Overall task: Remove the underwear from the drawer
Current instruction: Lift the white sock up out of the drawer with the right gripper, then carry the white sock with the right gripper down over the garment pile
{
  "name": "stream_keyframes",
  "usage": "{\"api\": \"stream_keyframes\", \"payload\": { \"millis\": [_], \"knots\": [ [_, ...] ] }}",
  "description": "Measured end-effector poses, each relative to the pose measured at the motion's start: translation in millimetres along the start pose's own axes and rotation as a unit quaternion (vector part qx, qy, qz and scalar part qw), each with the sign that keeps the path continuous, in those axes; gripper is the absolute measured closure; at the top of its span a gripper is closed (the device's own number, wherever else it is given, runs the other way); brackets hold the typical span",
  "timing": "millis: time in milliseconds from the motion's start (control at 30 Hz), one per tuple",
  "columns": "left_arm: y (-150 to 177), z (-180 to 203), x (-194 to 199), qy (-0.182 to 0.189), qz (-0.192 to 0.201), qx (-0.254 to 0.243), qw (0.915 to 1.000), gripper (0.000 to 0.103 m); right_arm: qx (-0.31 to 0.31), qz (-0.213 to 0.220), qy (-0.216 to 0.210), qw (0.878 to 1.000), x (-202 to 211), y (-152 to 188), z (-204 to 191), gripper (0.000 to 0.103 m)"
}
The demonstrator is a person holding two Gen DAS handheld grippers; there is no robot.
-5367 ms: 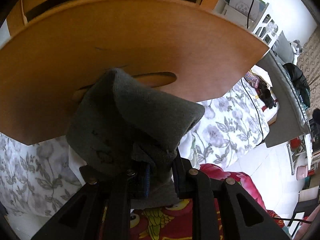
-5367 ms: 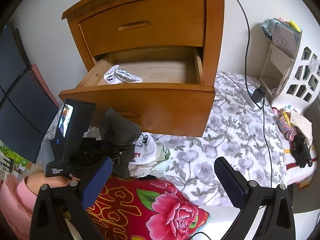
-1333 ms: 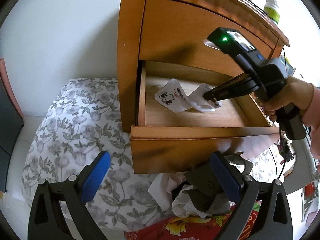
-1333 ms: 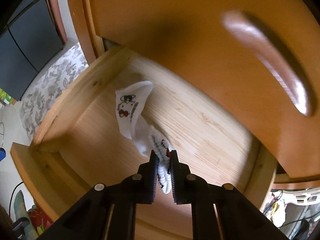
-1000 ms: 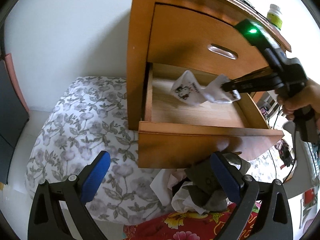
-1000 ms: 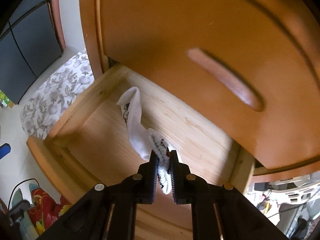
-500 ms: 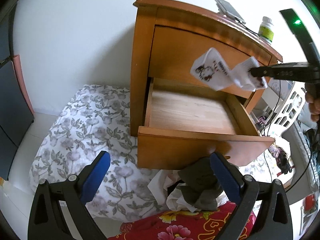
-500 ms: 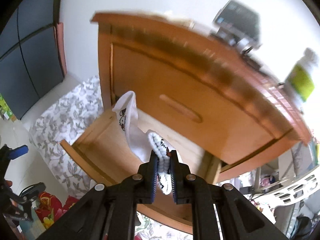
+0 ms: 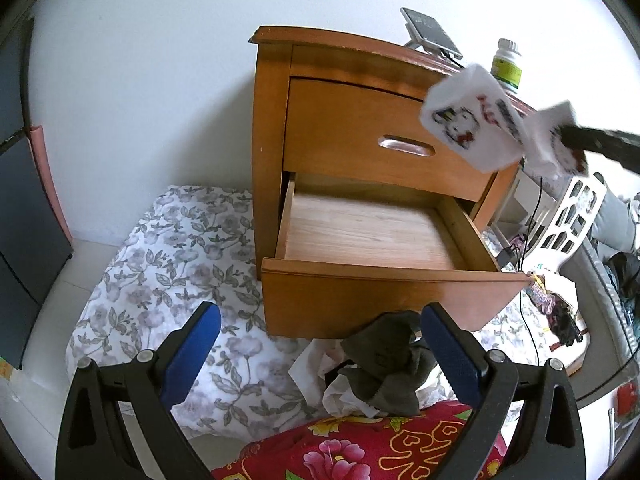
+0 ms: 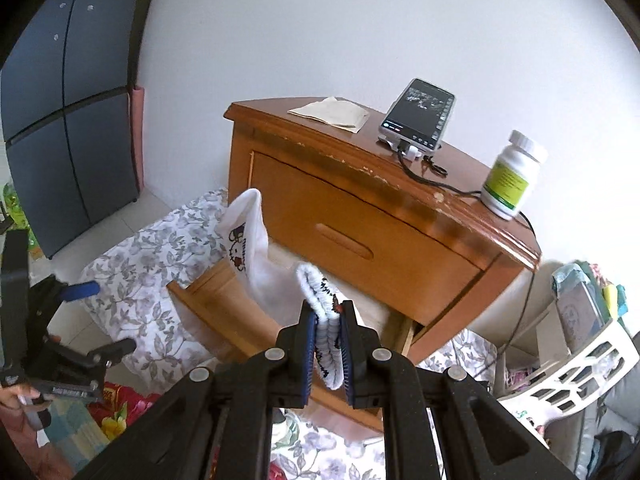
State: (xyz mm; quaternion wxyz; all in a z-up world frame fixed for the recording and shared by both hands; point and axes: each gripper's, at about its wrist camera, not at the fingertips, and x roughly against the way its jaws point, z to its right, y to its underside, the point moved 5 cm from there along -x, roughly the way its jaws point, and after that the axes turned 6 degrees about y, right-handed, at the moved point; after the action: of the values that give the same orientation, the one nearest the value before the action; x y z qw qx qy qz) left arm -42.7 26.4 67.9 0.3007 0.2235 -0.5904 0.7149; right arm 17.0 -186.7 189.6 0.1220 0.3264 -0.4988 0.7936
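Right tongs (image 10: pixel 327 338) were clenched on the white printed underwear (image 10: pixel 256 256), pinching it by a bunched edge only; the rest hung loose. The garment was in the air, above and clear of the open lower drawer (image 9: pixel 372 232), in front of the nightstand (image 10: pixel 360 208).

Left tongs (image 9: pixel 320 356) were spread wide, nothing between them, hovering over the floral sheet (image 9: pixel 168 264) near the clothes pile (image 9: pixel 380 372) in front of the drawer.

Risks, as judged: grip sat on a small fold, so the fabric could slip out if swung fast. The dangling end could brush the white pill bottle (image 10: pixel 512 176) or the phone (image 10: pixel 418 118) and its cable on the nightstand top and knock them. A drop might land back in the drawer, or off the pile.

Containers: the lower drawer showed only bare wood floor, nothing visible left in it; its back corner under the upper drawer (image 9: pixel 380 136) was partly hidden. Upper drawer was closed, contents unknown. White lattice basket (image 10: pixel 576 372) at right held assorted items, too cluttered to tell.
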Motion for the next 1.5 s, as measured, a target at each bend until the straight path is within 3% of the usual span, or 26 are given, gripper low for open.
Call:
{"api": "stream_keyframes", "payload": {
  "millis": [467, 833, 967, 1233, 1367, 1467, 1500],
  "knots": [
    [6, 7, 10, -0.015, -0.002, -0.005, 0.9999, 0.003, -0.021, -0.015, -0.016, 1.000, 14, 62, -9, 0.090],
    [10, 7, 2, -0.019, -0.017, -0.010, 0.9996, 0.003, -0.033, -0.113, -0.055, 0.992, -75, 121, -58, 0.090],
    [13, 6, -4, -0.019, -0.028, -0.010, 0.9994, 0.003, -0.042, -0.167, -0.070, 0.983, -119, 146, -72, 0.090],
    [19, 5, -18, -0.020, -0.049, -0.012, 0.9985, 0.003, -0.055, -0.224, -0.076, 0.970, -158, 179, -84, 0.090],
    [20, 6, -21, -0.021, -0.054, -0.013, 0.9982, 0.003, -0.061, -0.222, -0.079, 0.970, -153, 178, -82, 0.087],
    [19, 9, -24, -0.020, -0.056, -0.015, 0.9981, 0.003, -0.071, -0.217, -0.079, 0.970, -146, 173, -76, 0.075],
    [19, 10, -24, -0.020, -0.056, -0.016, 0.9981, 0.003, -0.075, -0.215, -0.078, 0.971, -144, 171, -73, 0.063]
  ]
}}
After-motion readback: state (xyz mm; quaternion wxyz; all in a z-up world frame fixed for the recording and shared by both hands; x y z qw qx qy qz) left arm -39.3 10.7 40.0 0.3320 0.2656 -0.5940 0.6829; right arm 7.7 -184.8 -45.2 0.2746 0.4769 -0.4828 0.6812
